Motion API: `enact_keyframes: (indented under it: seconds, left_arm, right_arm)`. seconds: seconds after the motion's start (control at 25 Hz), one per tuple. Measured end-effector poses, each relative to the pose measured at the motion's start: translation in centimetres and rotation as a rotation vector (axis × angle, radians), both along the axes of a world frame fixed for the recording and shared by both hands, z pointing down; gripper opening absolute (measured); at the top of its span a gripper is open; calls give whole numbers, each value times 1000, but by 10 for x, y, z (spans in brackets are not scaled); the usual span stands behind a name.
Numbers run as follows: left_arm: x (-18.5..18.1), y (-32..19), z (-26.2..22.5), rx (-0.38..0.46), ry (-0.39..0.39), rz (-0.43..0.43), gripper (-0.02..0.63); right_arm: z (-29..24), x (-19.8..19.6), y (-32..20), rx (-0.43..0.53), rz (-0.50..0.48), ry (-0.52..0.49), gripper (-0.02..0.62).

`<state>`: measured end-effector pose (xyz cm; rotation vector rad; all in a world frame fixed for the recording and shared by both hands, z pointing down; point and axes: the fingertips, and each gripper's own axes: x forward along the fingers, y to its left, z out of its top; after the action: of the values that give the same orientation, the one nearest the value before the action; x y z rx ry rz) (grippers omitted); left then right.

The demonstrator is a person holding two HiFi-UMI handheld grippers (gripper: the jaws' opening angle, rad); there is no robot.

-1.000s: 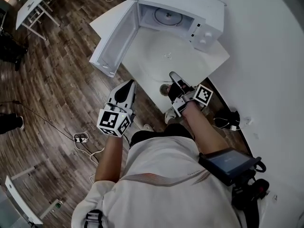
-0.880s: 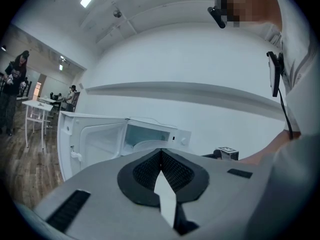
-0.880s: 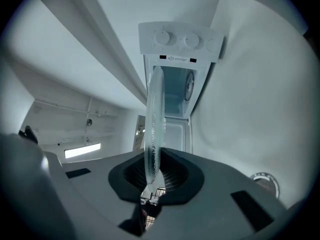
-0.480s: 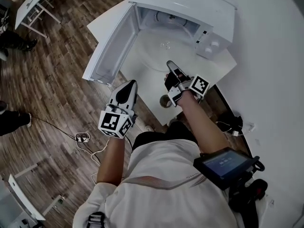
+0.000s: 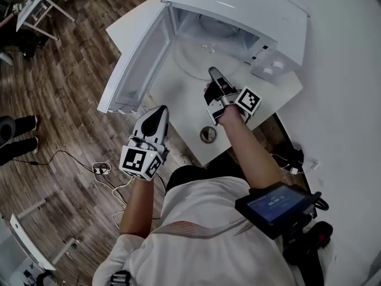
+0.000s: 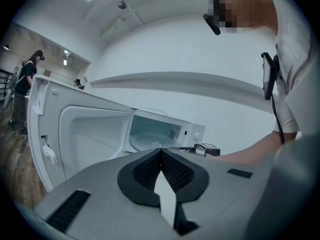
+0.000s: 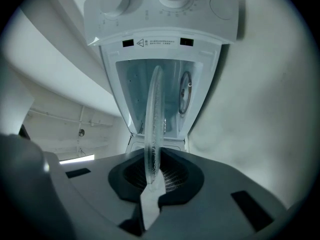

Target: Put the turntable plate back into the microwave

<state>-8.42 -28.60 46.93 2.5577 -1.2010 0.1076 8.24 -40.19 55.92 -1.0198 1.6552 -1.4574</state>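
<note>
The white microwave [image 5: 238,11] stands on a white table [image 5: 178,103], its door [image 5: 134,61] swung open to the left. My right gripper [image 5: 213,79] is shut on the near rim of the clear glass turntable plate [image 5: 193,61], which lies flat and reaches into the mouth of the cavity. In the right gripper view the plate [image 7: 152,119] shows edge-on between the pads, with the cavity [image 7: 170,94] just ahead. My left gripper [image 5: 157,119] hangs shut and empty off the table's near-left edge. From the left gripper view I see the door [image 6: 85,139], the plate [image 6: 145,140] and the right gripper [image 6: 202,149].
A small round metal fitting [image 5: 208,134] sits in the table near its front corner. Cables and a plug strip [image 5: 101,170] lie on the wood floor. Another person's legs [image 5: 18,136] are at the left, and a white desk [image 5: 36,5] stands at top left.
My right gripper has carried the plate forward from the table's front to the microwave's opening. My left gripper has also moved forward, toward the table's edge.
</note>
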Motion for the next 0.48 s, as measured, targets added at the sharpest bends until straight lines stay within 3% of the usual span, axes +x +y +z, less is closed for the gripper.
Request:
enact_keyframes:
  seconds: [0.48]
  left_arm:
    - [0,-7,7,-27,0,-12,11]
  right_arm:
    - [21,13,-62,-34,103,9,28]
